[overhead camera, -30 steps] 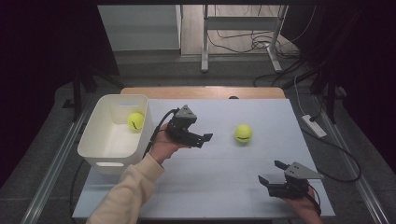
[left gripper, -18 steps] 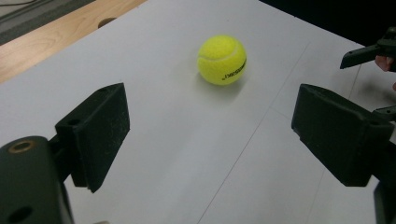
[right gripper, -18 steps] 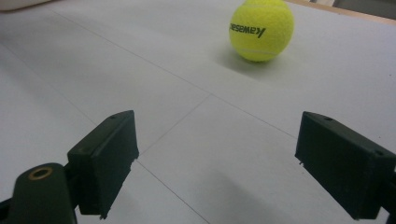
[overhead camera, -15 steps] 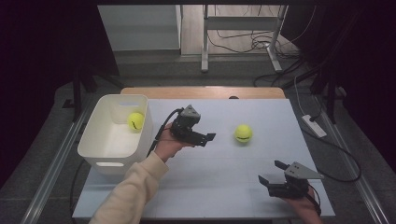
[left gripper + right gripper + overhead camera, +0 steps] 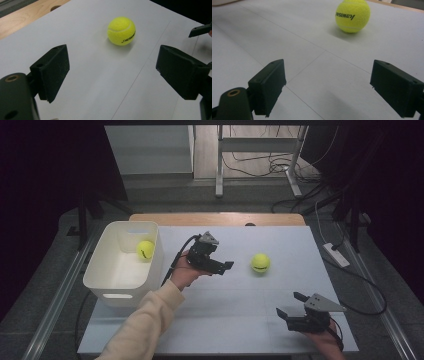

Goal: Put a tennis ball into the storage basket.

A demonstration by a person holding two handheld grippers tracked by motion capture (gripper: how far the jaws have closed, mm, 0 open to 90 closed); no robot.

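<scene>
Left gripper point(image 5: 226, 265) faces the loose tennis ball point(image 5: 260, 263)
The ball lies just ahead of its spread, empty jaws, toward the table's right; the right gripper point(image 5: 290, 304), also spread, is farther.

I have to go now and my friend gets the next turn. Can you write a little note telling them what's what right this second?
Left tongs: open, nothing between them, held above the white table and pointing at the loose fuzzy yellow tennis ball, not touching it.
Right tongs: open, holding nothing, low at the near right corner of the table.
Things: one yellow tennis ball already lies inside the white plastic bin on the left; the loose one sits on the table to the right of the left tongs.
Done: one ball in the bin.
Left, most likely: grab the loose ball and put it in the bin too.
</scene>
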